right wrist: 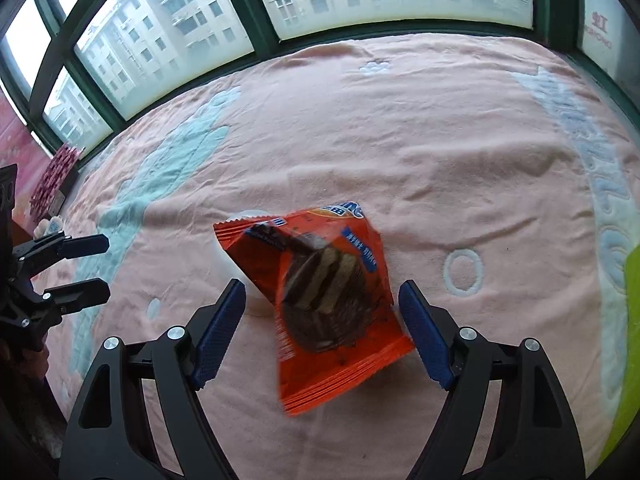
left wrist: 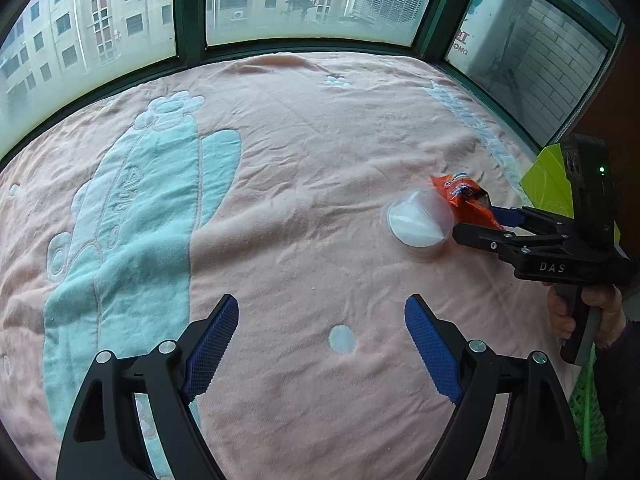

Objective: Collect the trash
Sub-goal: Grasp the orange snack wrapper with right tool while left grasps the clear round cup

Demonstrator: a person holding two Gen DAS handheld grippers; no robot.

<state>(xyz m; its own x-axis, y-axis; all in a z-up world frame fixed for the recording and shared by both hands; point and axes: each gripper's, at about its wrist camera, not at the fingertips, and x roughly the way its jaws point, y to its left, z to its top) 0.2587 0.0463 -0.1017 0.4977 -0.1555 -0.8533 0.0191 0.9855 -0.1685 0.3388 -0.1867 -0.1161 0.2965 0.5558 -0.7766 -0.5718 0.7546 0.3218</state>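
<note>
An orange snack wrapper (right wrist: 320, 300) with a chocolate biscuit picture lies on the pink blanket (right wrist: 400, 140), between the spread fingers of my right gripper (right wrist: 322, 312), which is open and not closed on it. A clear plastic cup (left wrist: 416, 224) lies on its side just left of the wrapper (left wrist: 464, 196); in the right wrist view only its white edge (right wrist: 248, 216) shows behind the wrapper. My left gripper (left wrist: 322, 340) is open and empty over bare blanket, nearer me and left of the cup. The right gripper (left wrist: 476, 226) shows there at the wrapper.
The blanket (left wrist: 300, 160) has a pale teal cactus pattern (left wrist: 132, 216) on the left. Dark green window frames (left wrist: 192, 12) border the far edge. A lime green object (left wrist: 548, 184) stands at the right edge. A patterned box (right wrist: 56, 180) sits far left.
</note>
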